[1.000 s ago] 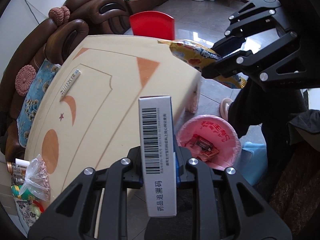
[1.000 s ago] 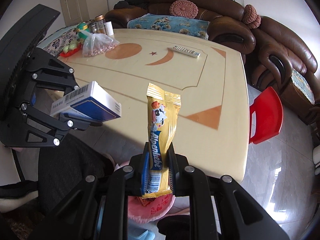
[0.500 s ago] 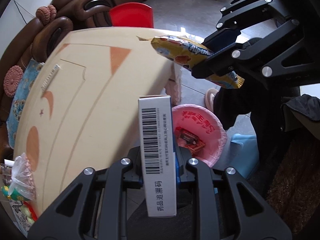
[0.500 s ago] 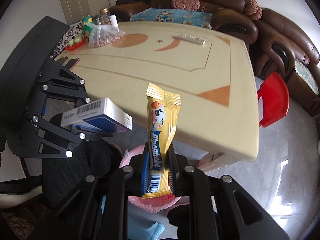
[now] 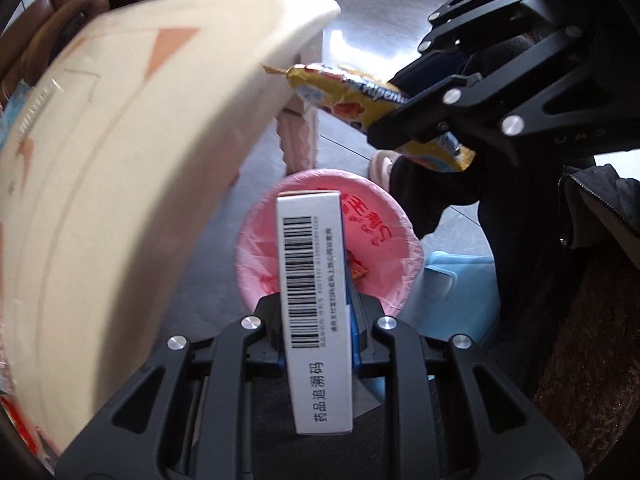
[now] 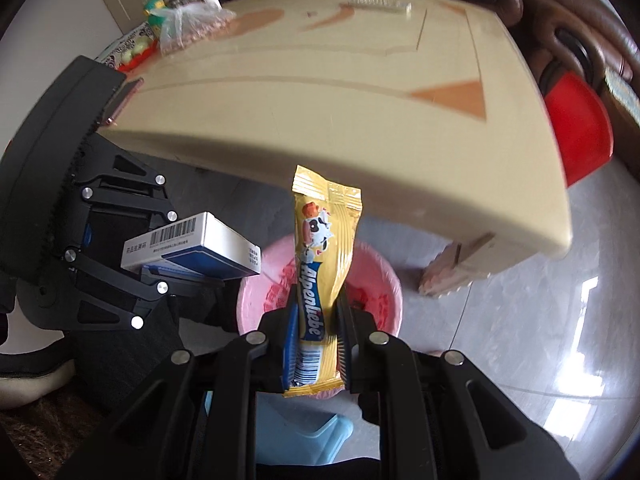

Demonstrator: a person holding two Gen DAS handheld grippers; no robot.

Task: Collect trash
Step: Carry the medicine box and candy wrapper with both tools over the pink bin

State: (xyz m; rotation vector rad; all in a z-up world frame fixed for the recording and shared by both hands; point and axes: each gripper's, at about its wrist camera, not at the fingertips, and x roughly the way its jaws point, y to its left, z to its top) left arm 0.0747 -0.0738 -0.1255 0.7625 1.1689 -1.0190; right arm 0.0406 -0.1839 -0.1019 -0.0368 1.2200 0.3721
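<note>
My left gripper [image 5: 316, 316] is shut on a white and blue medicine box [image 5: 314, 280] with a barcode, held above the pink-lined trash bin [image 5: 396, 240] on the floor. The box also shows in the right wrist view [image 6: 192, 248]. My right gripper [image 6: 318, 320] is shut on a yellow Alpenliebe candy wrapper [image 6: 324, 248], held above the same bin [image 6: 384, 280]. The wrapper shows in the left wrist view [image 5: 352, 100], up and to the right of the bin. Some red trash lies inside the bin.
The cream table [image 6: 360, 92] overhangs just beyond the bin, with a bag of snacks [image 6: 192, 24], jars and a remote [image 6: 380, 4] on it. A red stool [image 6: 580, 132] and brown sofas stand beyond. A blue stool [image 5: 460, 284] sits beside the bin.
Both grippers have moved off the table edge and down over the pink bin, still holding the box and the wrapper.
</note>
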